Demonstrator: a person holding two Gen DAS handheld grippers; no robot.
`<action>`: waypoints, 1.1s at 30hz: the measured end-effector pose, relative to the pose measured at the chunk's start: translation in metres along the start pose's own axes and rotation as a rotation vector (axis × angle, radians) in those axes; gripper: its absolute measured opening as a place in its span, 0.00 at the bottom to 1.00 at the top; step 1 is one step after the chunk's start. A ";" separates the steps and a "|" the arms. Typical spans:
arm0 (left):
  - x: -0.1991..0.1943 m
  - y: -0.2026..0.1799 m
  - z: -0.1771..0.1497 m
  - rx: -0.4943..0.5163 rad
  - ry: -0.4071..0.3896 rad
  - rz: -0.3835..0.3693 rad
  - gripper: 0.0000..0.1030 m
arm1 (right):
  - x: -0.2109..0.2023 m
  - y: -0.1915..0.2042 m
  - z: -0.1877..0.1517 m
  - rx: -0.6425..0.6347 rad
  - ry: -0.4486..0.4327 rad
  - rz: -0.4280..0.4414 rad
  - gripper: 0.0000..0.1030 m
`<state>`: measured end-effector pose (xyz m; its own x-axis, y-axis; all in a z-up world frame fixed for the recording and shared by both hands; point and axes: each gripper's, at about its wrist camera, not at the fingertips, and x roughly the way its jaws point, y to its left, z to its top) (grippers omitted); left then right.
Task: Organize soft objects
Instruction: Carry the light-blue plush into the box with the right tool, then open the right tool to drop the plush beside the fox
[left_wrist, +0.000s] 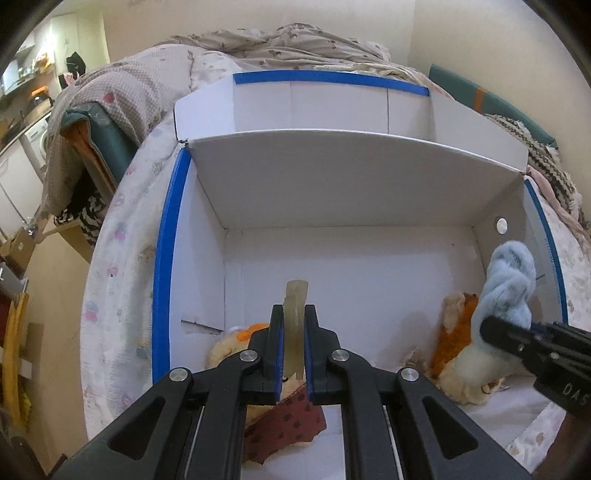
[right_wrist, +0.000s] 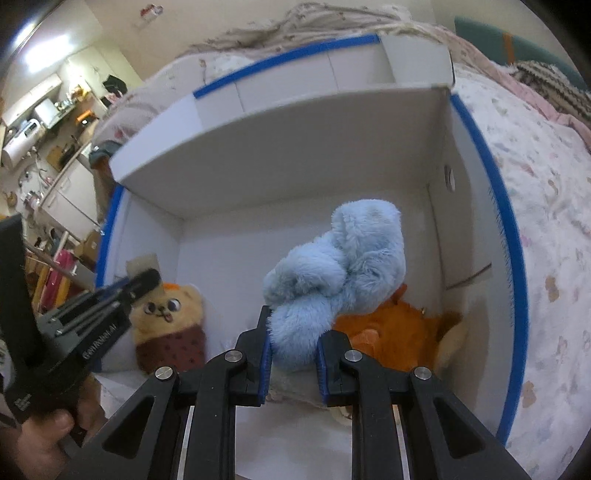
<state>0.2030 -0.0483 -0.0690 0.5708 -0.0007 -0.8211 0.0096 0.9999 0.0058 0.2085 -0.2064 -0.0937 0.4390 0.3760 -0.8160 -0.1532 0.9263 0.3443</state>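
**Both toys poised over the box**

Our right gripper (right_wrist: 293, 345) clamps the fluffy pale-blue plush (right_wrist: 343, 266), which stands up and forward over the white cardboard box (right_wrist: 258, 147), above the orange plush (right_wrist: 388, 325). Our left gripper (left_wrist: 293, 350) pinches what seems a beige tab (left_wrist: 294, 314) of the tan bear toy (right_wrist: 168, 321).

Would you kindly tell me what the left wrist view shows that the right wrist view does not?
Only the left wrist view shows the left gripper head-on, shut on a thin beige tab.

Only the right wrist view shows the bear toy's face and a hand holding the left gripper.

Both show the white box, the orange toy, and the blue plush in the right gripper.
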 end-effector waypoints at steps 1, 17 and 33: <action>0.002 0.000 0.000 0.003 0.001 0.003 0.08 | 0.002 -0.001 -0.001 0.001 0.010 -0.009 0.21; 0.011 -0.006 -0.004 0.033 0.025 -0.009 0.16 | 0.006 -0.001 0.000 0.008 0.023 -0.030 0.22; -0.008 -0.007 0.001 0.025 -0.047 -0.009 0.66 | -0.025 0.005 0.007 0.004 -0.130 0.000 1.00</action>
<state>0.1989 -0.0551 -0.0618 0.6082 -0.0104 -0.7937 0.0349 0.9993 0.0136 0.2029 -0.2118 -0.0686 0.5505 0.3693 -0.7487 -0.1497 0.9260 0.3466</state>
